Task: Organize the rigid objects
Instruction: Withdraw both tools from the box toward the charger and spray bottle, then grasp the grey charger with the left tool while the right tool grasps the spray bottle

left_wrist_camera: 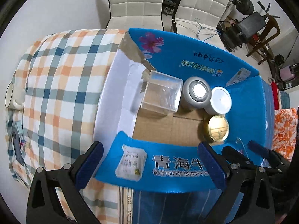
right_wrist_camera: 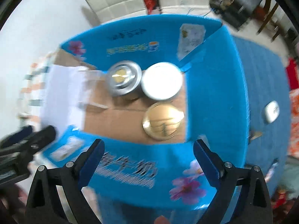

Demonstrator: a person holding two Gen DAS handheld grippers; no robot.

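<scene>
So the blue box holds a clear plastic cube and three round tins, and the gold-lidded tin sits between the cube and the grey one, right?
Not quite. In the left wrist view, the gold-lidded tin sits nearest the camera, below the white-lidded tin; the grey tin stands next to the clear cube.

White tufted chairs, pale floor, gym gear (cluttered corner)

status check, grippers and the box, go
Left gripper and right gripper open, empty. Blue box holds clear cube, three tins. Nothing blocking.

Left gripper: jaws spread wide, nothing between them. Right gripper: jaws likewise wide apart, empty.
</scene>
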